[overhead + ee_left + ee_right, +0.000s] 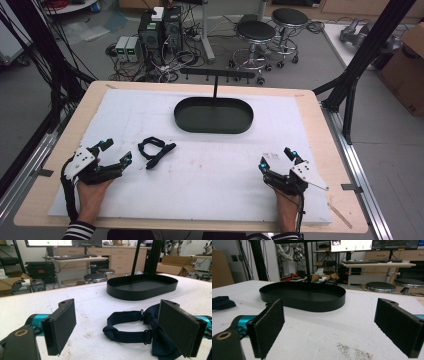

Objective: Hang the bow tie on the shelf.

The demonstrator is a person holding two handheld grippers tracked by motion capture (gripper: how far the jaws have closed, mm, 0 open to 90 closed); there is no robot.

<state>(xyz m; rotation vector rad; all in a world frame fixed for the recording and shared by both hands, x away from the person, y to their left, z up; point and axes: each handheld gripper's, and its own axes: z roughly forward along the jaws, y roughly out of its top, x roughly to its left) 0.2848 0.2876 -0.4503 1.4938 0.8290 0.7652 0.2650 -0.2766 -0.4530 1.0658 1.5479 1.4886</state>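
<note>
High view: a wooden desk (320,107) carries a white mat (210,170). At the mat's far centre stands a black oval tray (213,115) with a low wall; its floor is bare. A thin black post (215,87) topped by a crossbar rises at the tray's far edge. A dark blue bow tie (156,150) with its looped strap lies on the mat, left of centre, well apart from the tray.

The left gripper (115,152) rests at the mat's near left, held by a hand (92,192) in a striped sleeve; its jaws are spread, holding nothing, and the bow tie lies just beside their tips. The right gripper (277,159) rests at the near right, jaws likewise spread and empty, with open mat between it and the tray.

Left gripper view: the bow tie (132,331) lies close ahead, its right part hidden behind the right-hand jaw; the tray (142,287) stands beyond it. Right gripper view: the tray (303,297) stands ahead, dark specks (354,351) mark the mat, and an end of the bow tie (222,302) shows at the left edge.

Beyond the desk: two stools (270,37), computer boxes (160,30) amid cables on the floor, and a cardboard box (407,70). No writing is legible.
</note>
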